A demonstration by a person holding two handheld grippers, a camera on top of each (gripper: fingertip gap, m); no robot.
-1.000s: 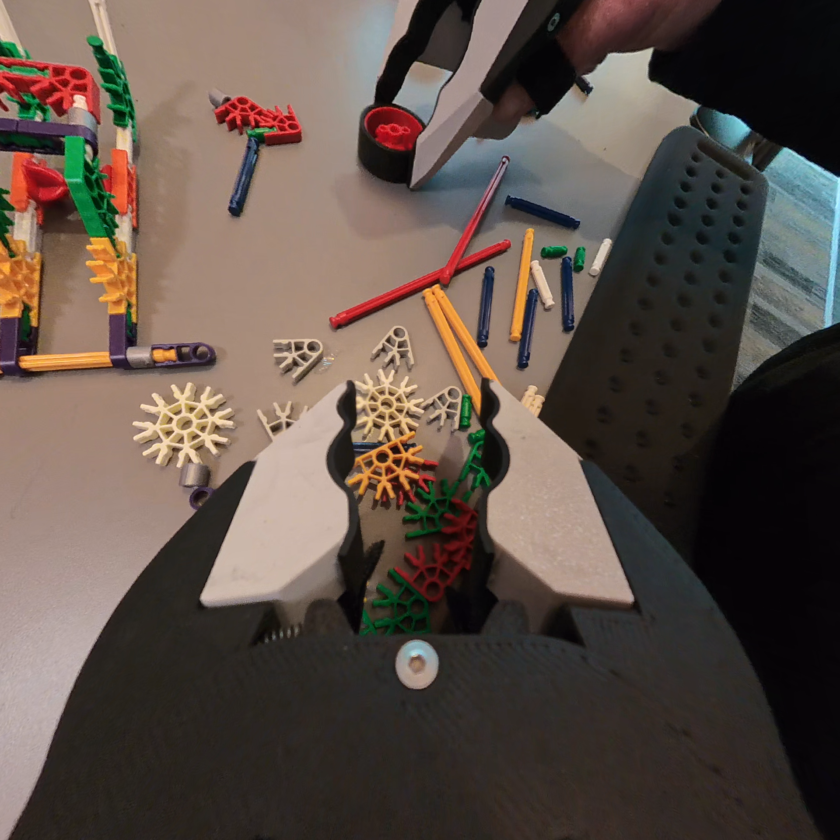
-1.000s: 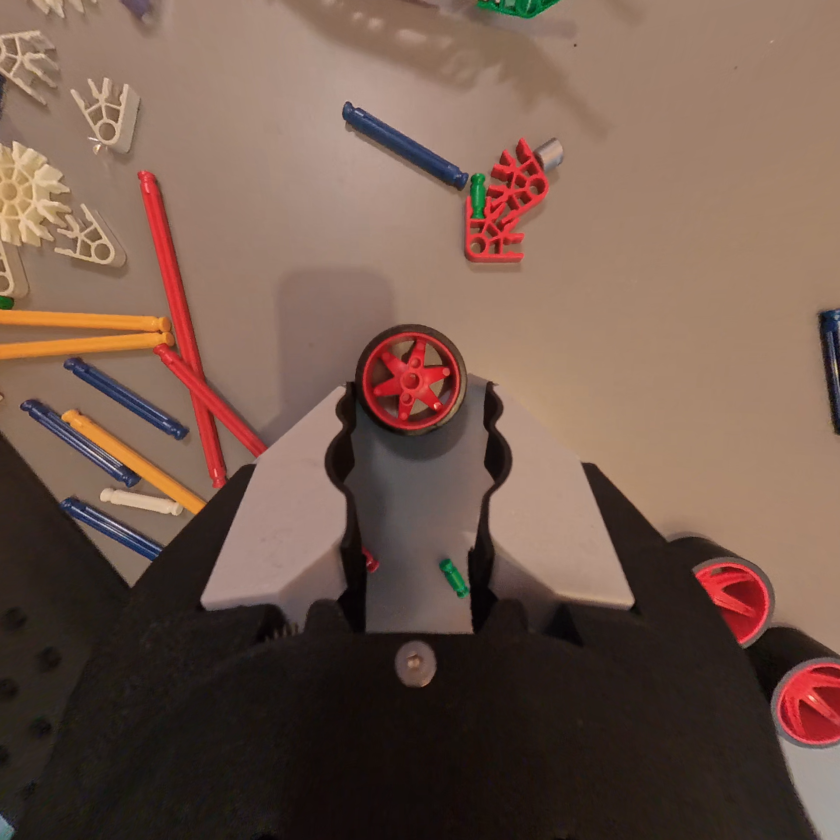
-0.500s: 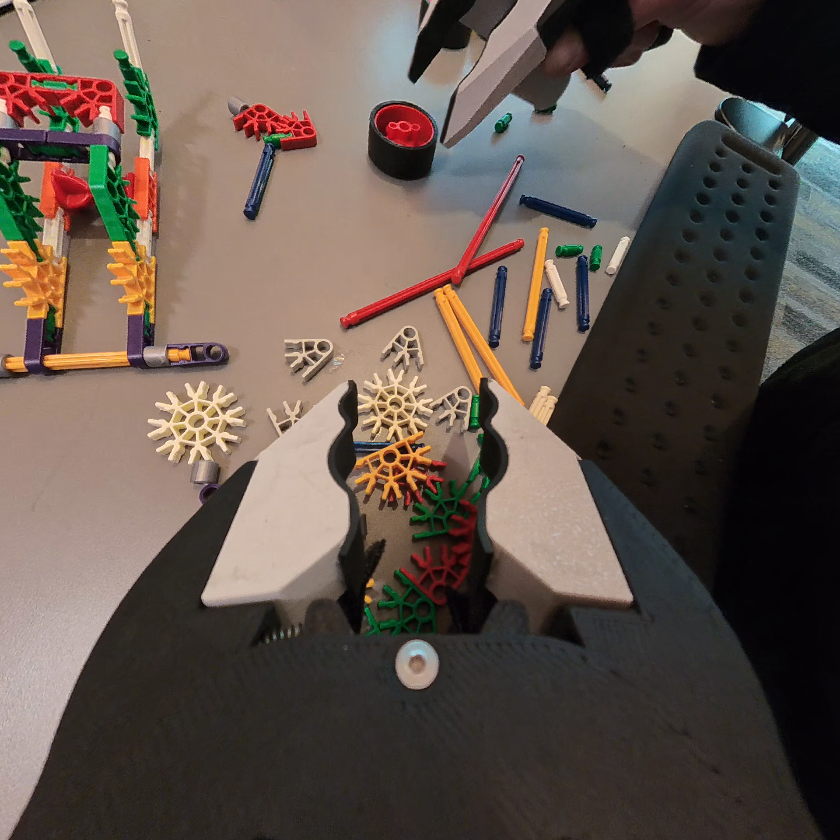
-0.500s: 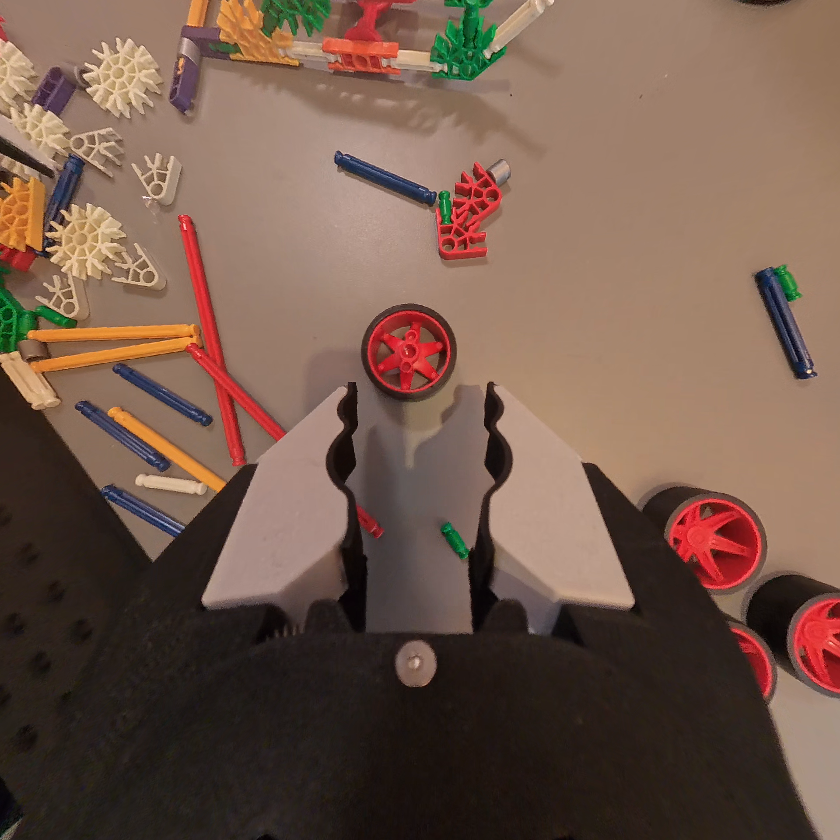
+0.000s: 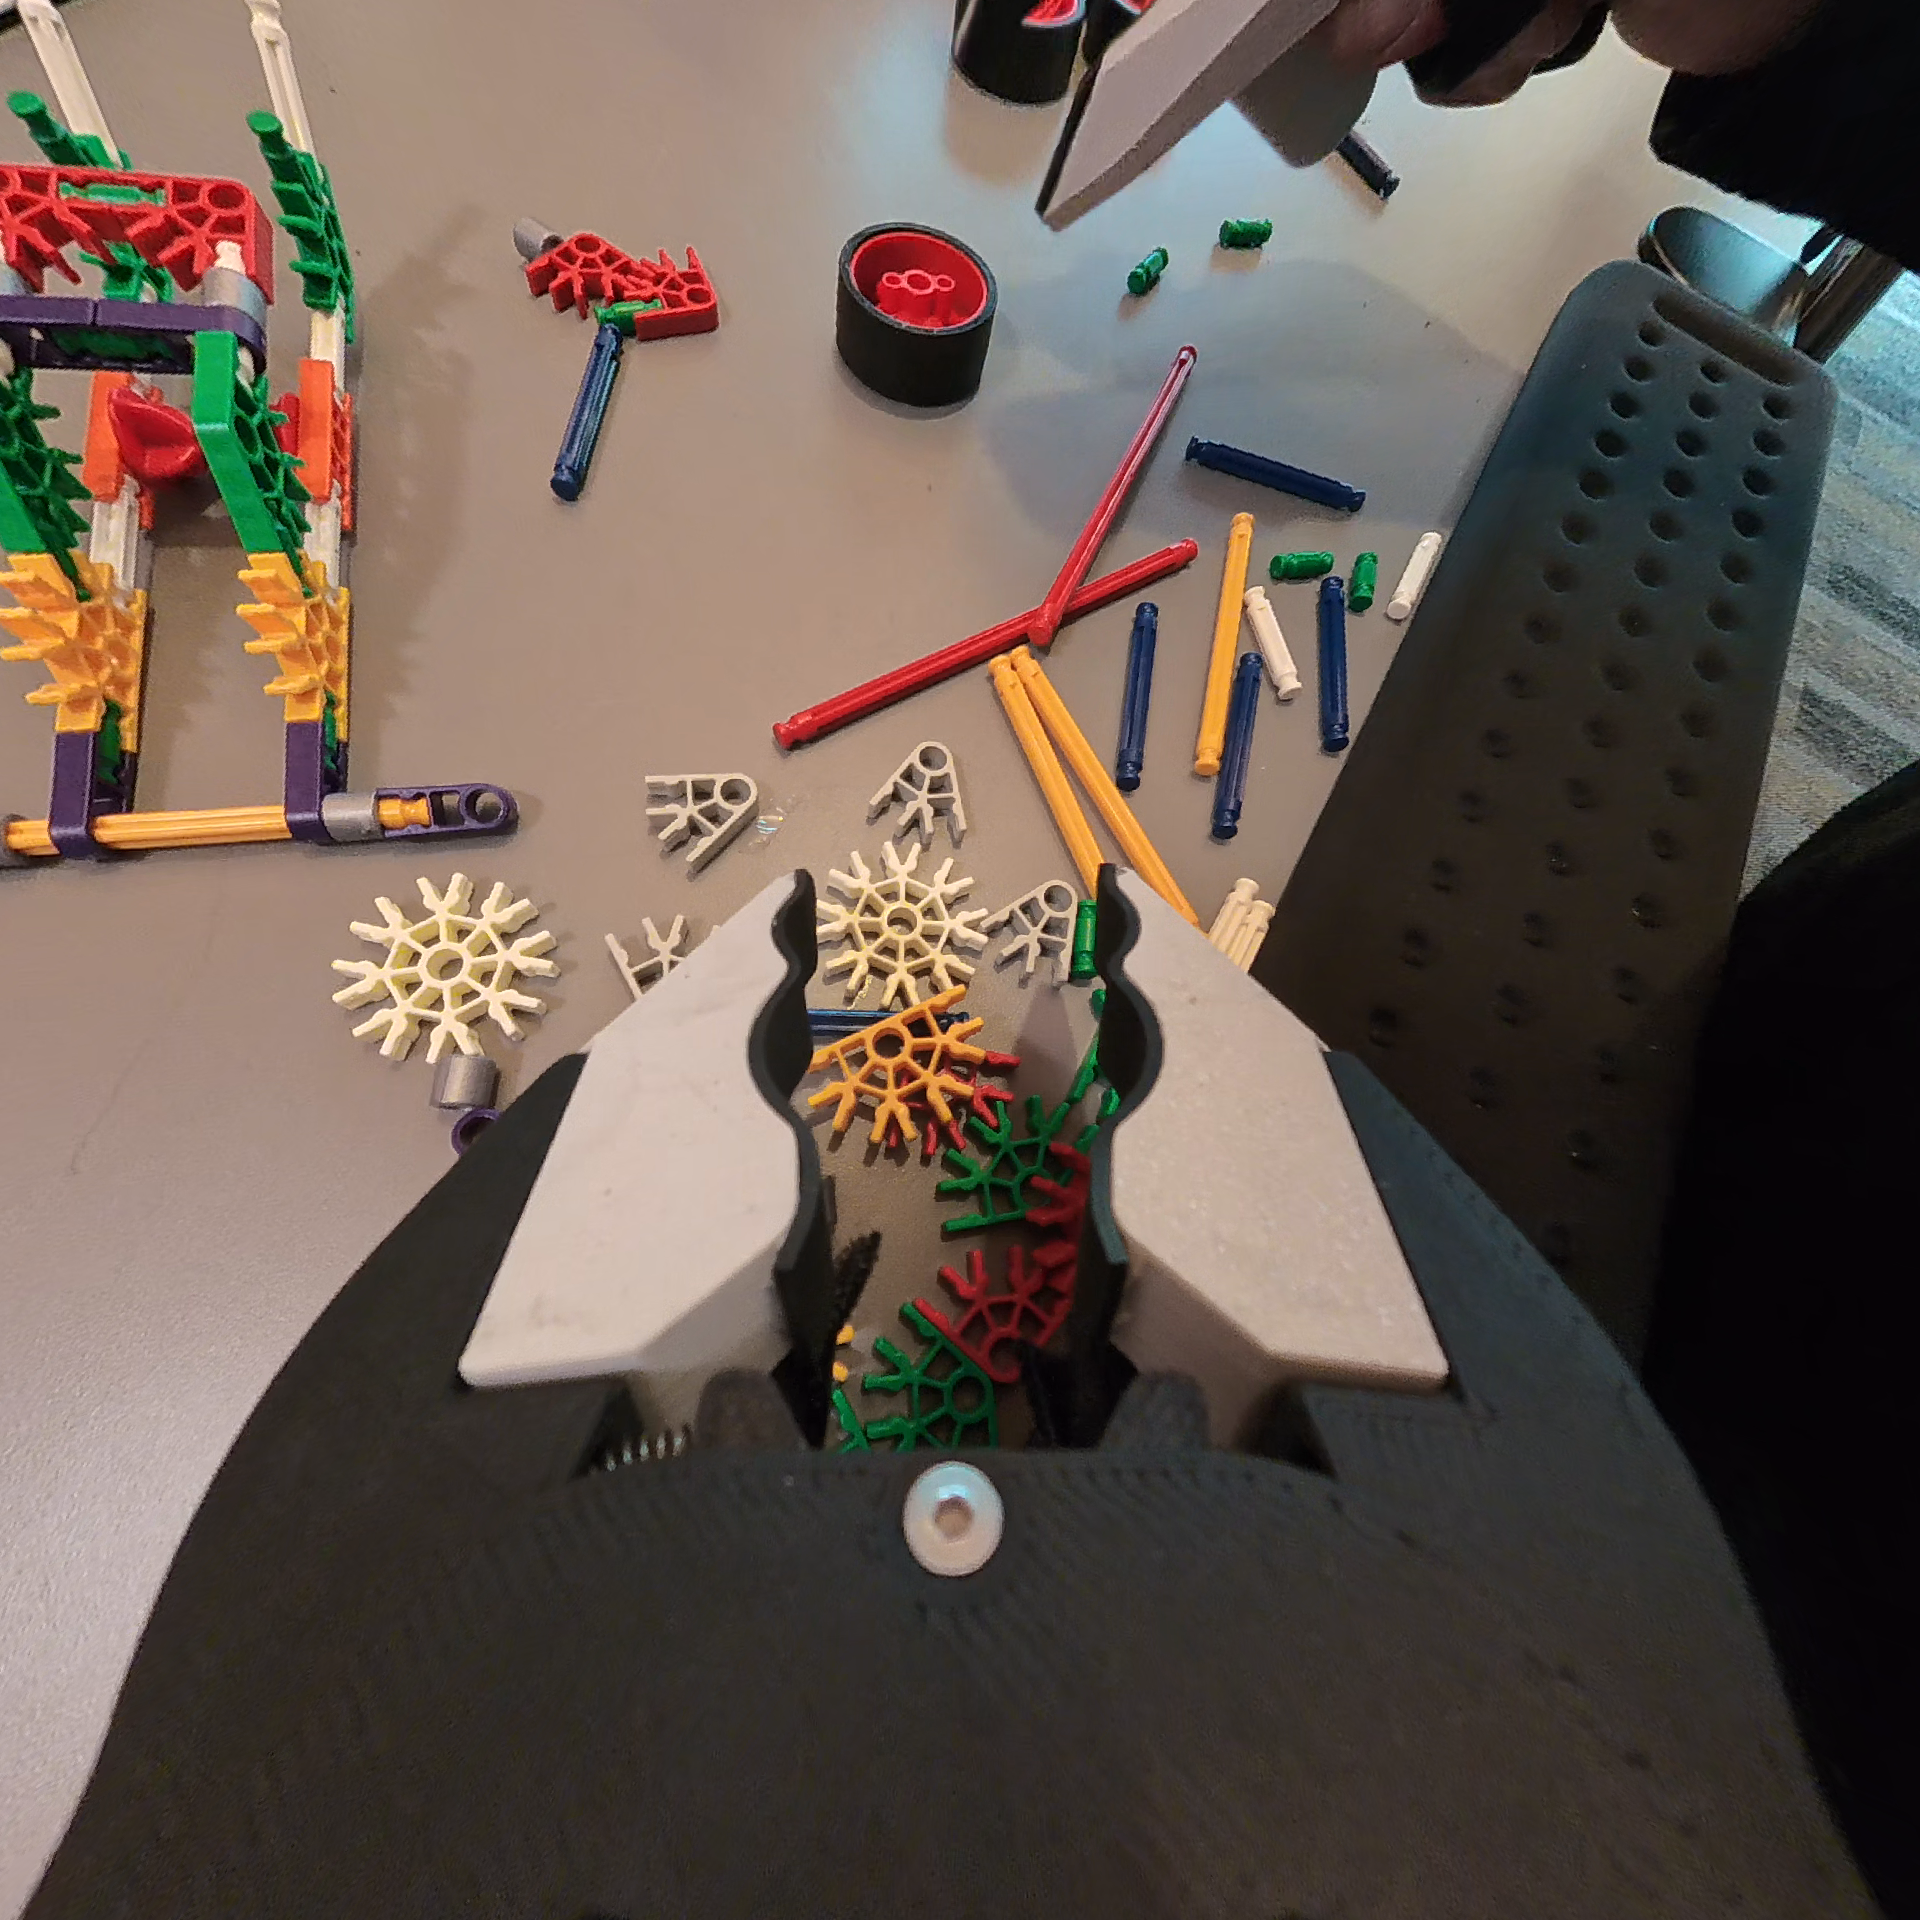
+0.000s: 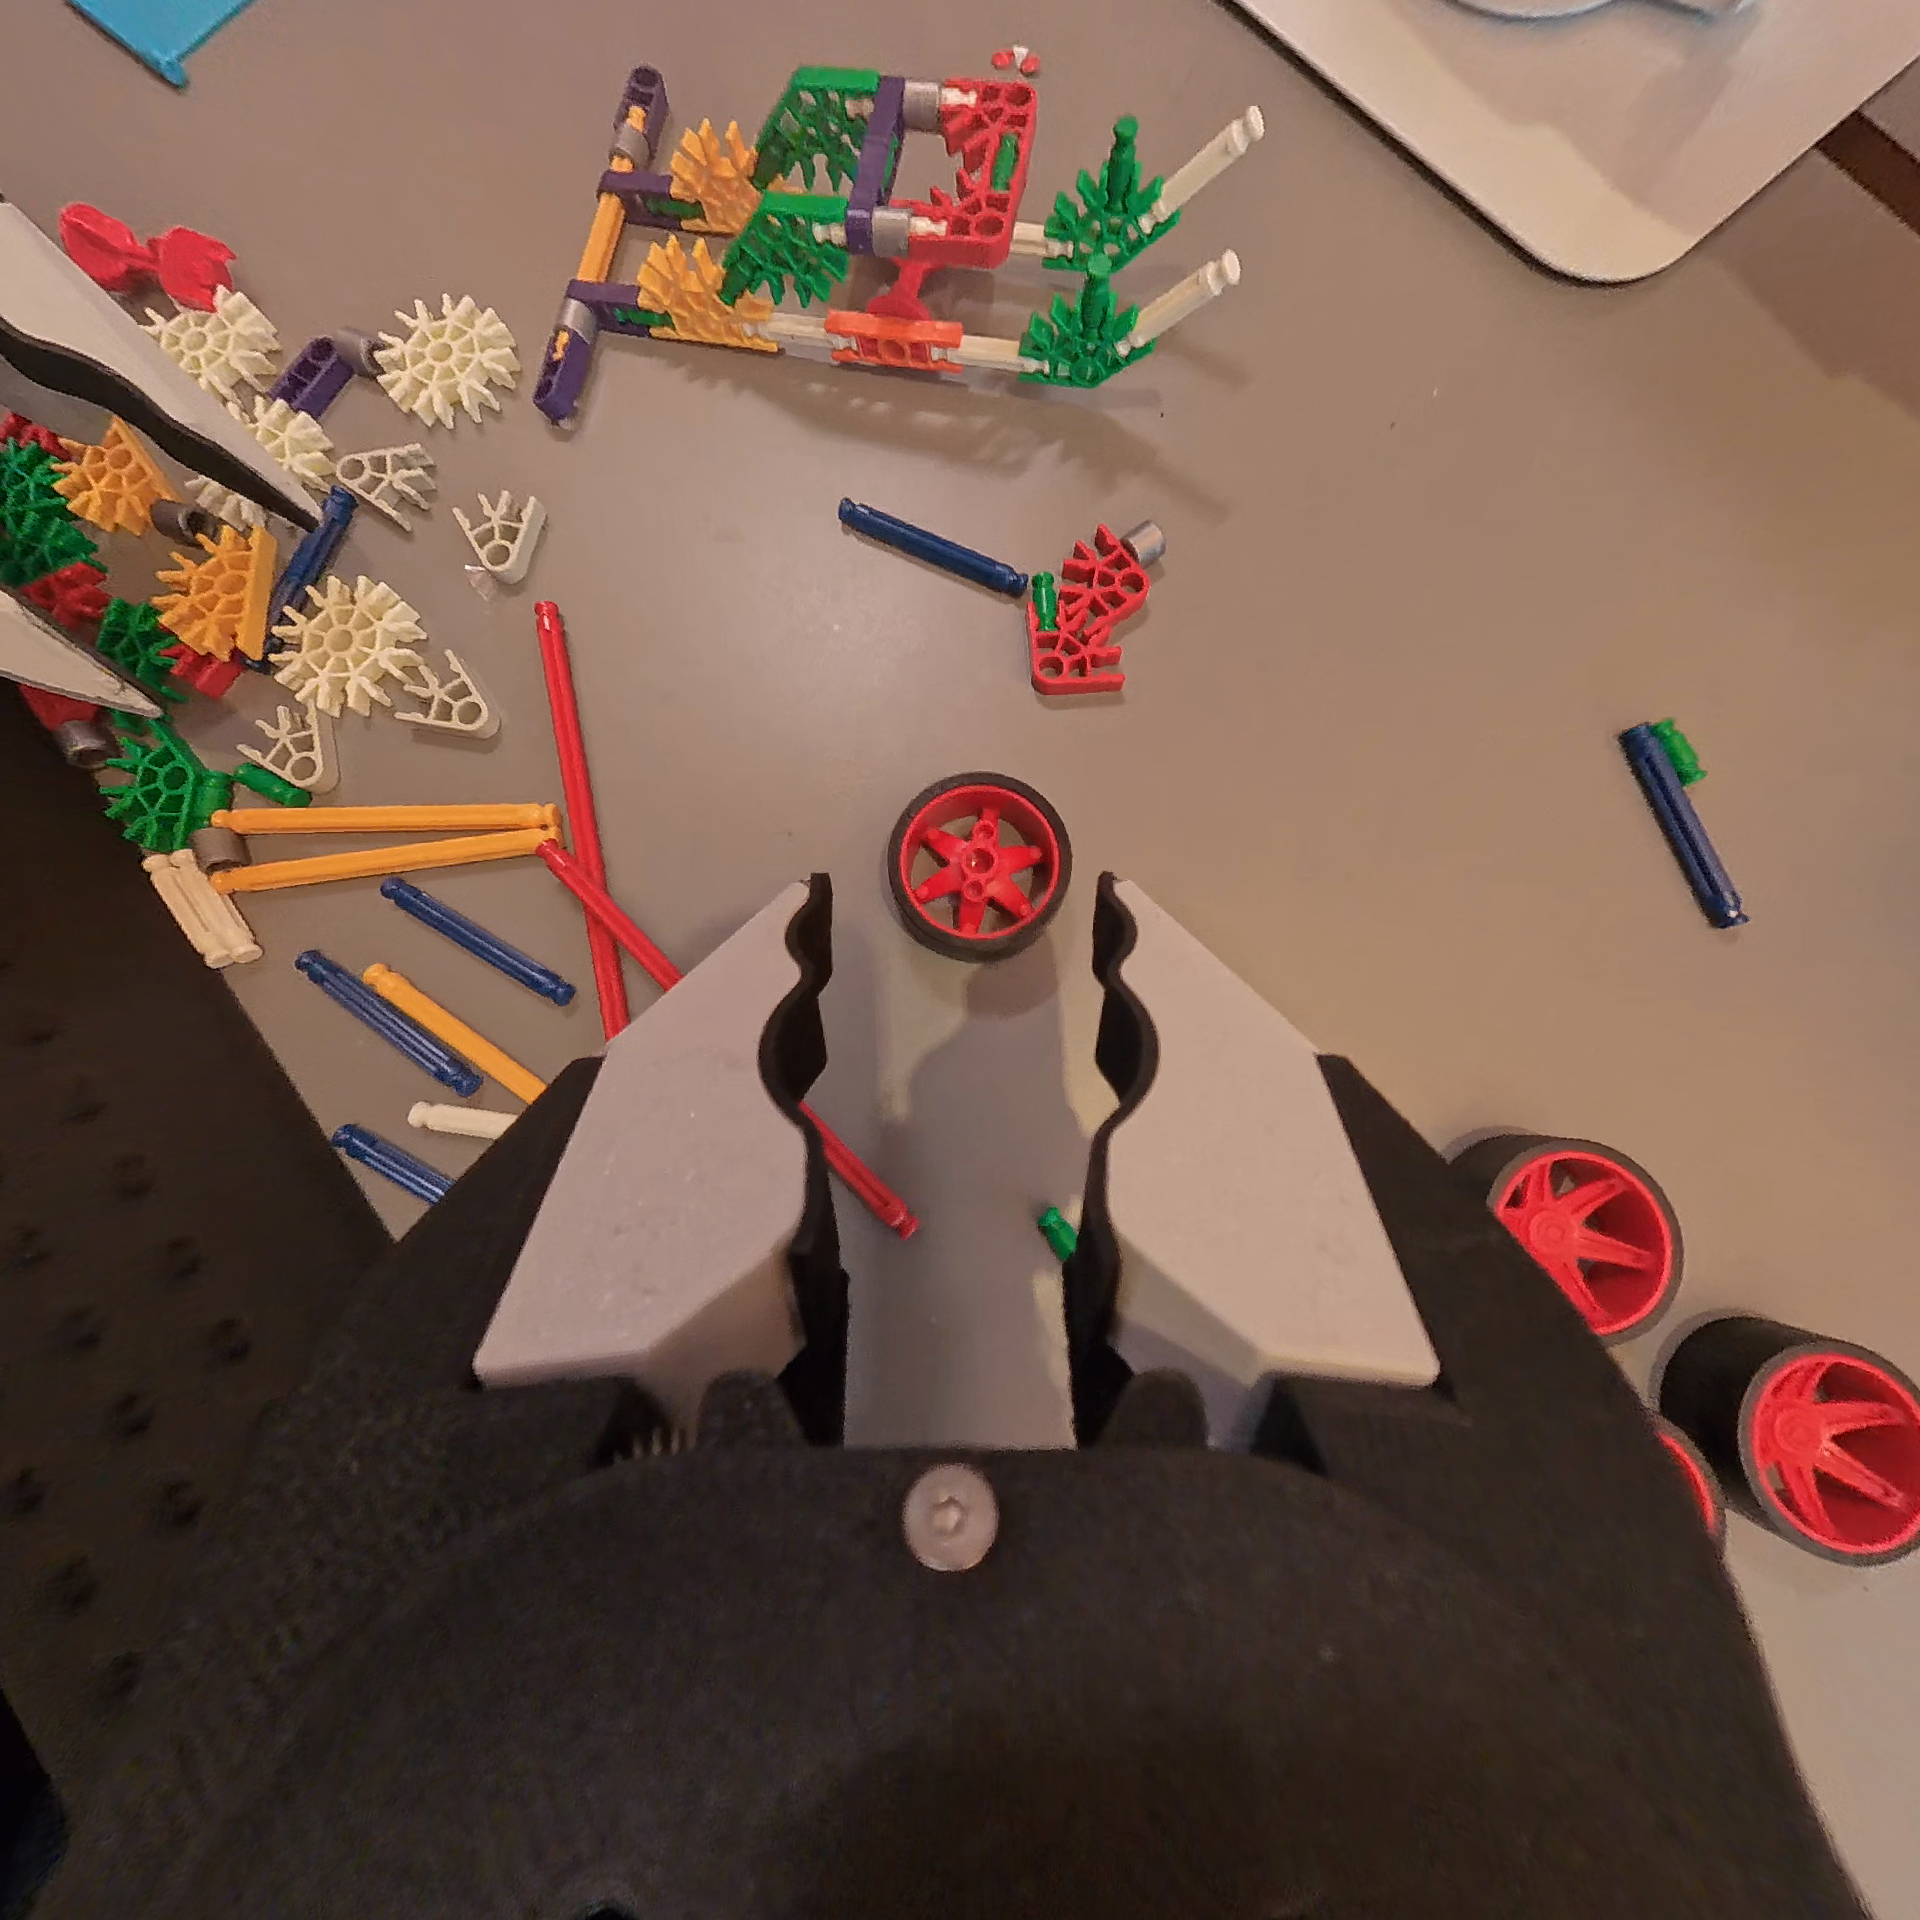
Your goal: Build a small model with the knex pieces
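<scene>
My left gripper (image 5: 951, 904) is open and empty. It hovers over a heap of flat toy connectors: a white snowflake piece (image 5: 899, 925), an orange one (image 5: 896, 1070), and green and red ones (image 5: 1013, 1174) between the jaws. My right gripper (image 6: 963, 883) is open and empty, held above the grey table. A black wheel with a red hub (image 6: 980, 864) lies flat just beyond its tips. The wheel also shows in the left wrist view (image 5: 914, 312), with a right gripper finger (image 5: 1164, 114) raised behind it.
A built frame of coloured rods and connectors (image 5: 177, 468) (image 6: 852, 229) lies far left. Loose red, yellow and blue rods (image 5: 1039, 623) lie scattered mid-table. More wheels (image 6: 1590, 1231) stand at the right. A black perforated chair (image 5: 1558, 727) borders the table. A white board (image 6: 1558, 125) lies at the far corner. One gripper's finger ends stand about 20 cm off the other's.
My right gripper has risen and drawn back from the wheel, which stays on the table. My left gripper has shifted slightly over the connector heap and stays open.
</scene>
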